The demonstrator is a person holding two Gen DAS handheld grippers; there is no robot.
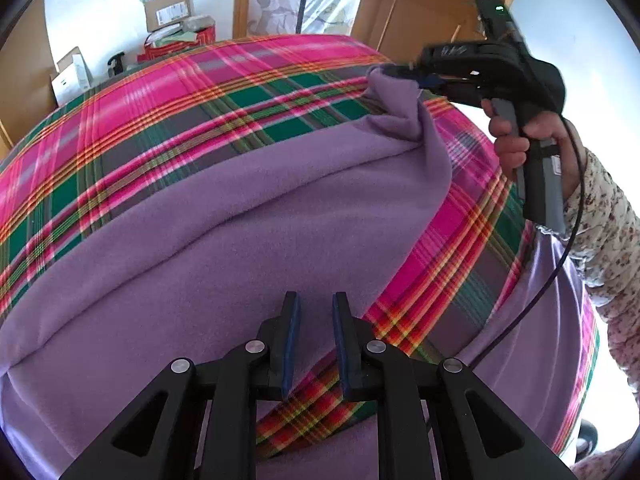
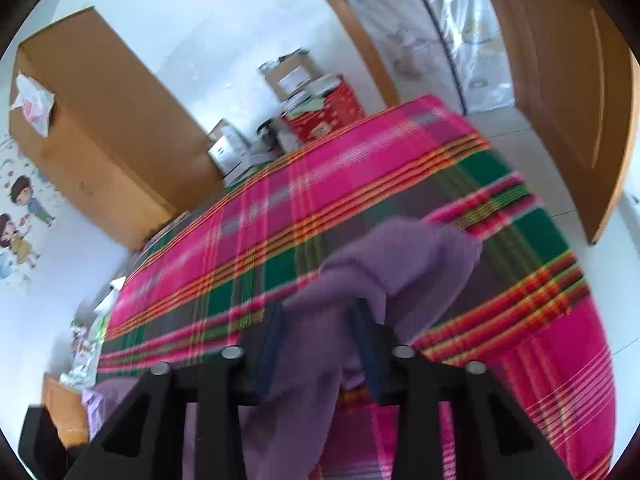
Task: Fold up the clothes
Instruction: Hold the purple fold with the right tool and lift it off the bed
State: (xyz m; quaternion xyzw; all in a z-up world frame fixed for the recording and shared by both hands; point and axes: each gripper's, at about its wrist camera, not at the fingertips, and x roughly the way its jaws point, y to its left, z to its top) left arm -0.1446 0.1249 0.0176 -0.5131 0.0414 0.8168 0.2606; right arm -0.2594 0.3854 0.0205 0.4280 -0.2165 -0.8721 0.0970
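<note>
A corner of the purple garment (image 1: 240,208) is clamped by the right gripper (image 1: 400,70); the left gripper (image 1: 314,340) is held slightly parted and empty above it, over the plaid bedspread (image 1: 160,112).

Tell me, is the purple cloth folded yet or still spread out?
Mostly spread. The purple cloth lies flat across the plaid sheet, with one corner pinched up by the right gripper.

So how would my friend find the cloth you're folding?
Look at the big bed with the pink, green and grey checked bedspread. Spread over its near side lies a soft plain purple fleece garment, one corner lifted by the right claw. It is the only cloth without stripes.
</note>
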